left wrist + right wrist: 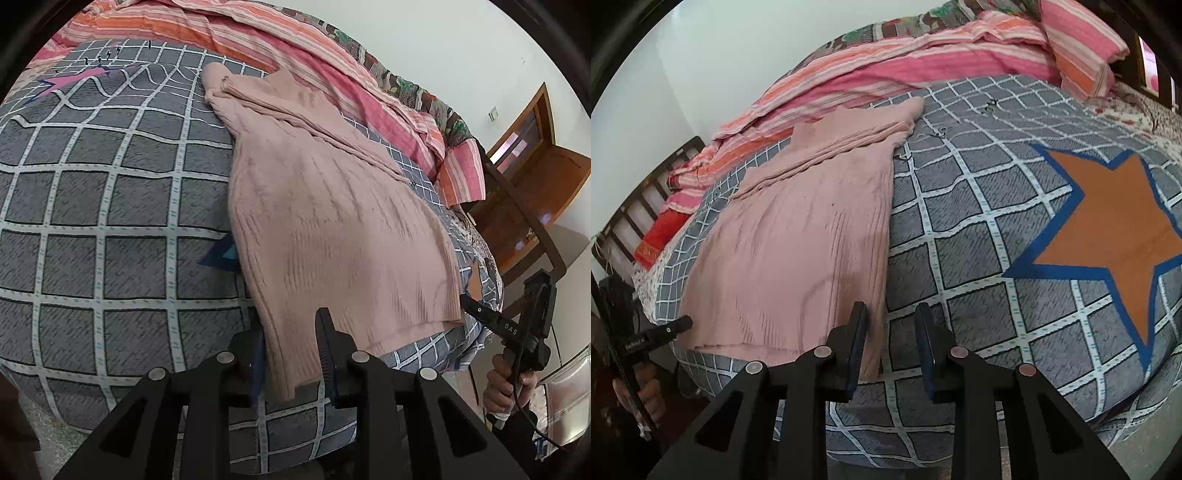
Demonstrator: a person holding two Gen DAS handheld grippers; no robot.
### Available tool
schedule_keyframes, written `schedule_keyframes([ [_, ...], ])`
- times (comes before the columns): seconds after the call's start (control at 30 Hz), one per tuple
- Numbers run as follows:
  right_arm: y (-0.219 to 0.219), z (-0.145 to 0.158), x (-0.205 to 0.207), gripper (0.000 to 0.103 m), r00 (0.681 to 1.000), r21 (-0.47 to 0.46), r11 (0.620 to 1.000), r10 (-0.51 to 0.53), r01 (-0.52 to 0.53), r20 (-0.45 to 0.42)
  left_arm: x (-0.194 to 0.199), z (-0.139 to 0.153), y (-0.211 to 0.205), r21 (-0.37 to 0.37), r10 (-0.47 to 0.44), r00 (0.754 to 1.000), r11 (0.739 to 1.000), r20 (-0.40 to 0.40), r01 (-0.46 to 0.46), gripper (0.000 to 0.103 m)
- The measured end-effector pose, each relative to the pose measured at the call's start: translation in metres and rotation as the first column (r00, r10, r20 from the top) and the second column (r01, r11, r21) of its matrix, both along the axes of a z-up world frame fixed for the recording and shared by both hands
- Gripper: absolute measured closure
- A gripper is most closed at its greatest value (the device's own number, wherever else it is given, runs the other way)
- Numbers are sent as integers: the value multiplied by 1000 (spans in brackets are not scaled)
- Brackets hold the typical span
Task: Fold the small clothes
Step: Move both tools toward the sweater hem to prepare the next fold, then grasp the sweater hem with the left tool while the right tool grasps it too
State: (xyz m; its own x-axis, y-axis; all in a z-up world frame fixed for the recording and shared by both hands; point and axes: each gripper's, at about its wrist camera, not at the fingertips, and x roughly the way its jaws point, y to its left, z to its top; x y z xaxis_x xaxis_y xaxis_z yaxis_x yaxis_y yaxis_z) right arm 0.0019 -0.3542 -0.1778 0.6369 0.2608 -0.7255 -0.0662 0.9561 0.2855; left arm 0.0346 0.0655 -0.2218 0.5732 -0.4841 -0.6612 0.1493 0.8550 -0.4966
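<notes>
Pink cable-knit sweater [332, 221] lies folded lengthwise on the grey checked bedspread [92, 221]; left gripper [291, 354] and right gripper [891, 343] both spread, straddling its hem corners.

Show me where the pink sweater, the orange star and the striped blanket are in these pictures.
pink sweater [332, 229], left wrist view, middle of its knitted body.
orange star [1126, 229], right wrist view, centre of the star print.
striped blanket [886, 70], right wrist view, its pink band.

The left hand-held gripper [291, 354] straddles the pink sweater's [332, 221] near corner on the checked quilt [110, 221], seemingly ungripped.
</notes>
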Motion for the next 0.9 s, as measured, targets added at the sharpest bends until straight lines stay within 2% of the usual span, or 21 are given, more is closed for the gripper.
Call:
schedule_keyframes([
  [0.2,20,0,7,74,998,23,998,59,-59,-3,5,-1,-5,-19,-13,1000,1000,-9,13,79],
  [0.33,36,-6,15,72,997,1,997,78,-78,-24,6,-5,-13,3,-12,1000,1000,-19,12,79],
  [0.37,40,-8,16,75,996,-9,996,86,-86,-32,5,-4,-14,6,-8,1000,1000,-10,8,81],
  [0.43,42,-8,15,96,995,-47,994,98,-99,-24,1,0,-6,13,36,999,999,17,-36,96],
  [0.5,35,-4,10,97,998,-84,995,63,-62,6,-3,4,6,2,74,996,997,40,-75,96],
  [0.57,22,-2,7,98,1000,-83,996,23,-23,5,-10,10,16,-1,96,993,995,68,-96,96],
  [0.73,10,-9,4,98,999,-69,998,-6,4,-38,-10,10,16,-6,87,995,996,54,-87,96],
  [0.9,12,-7,-3,97,1000,-59,998,-25,25,3,-9,6,3,21,55,998,998,39,-56,96],
])
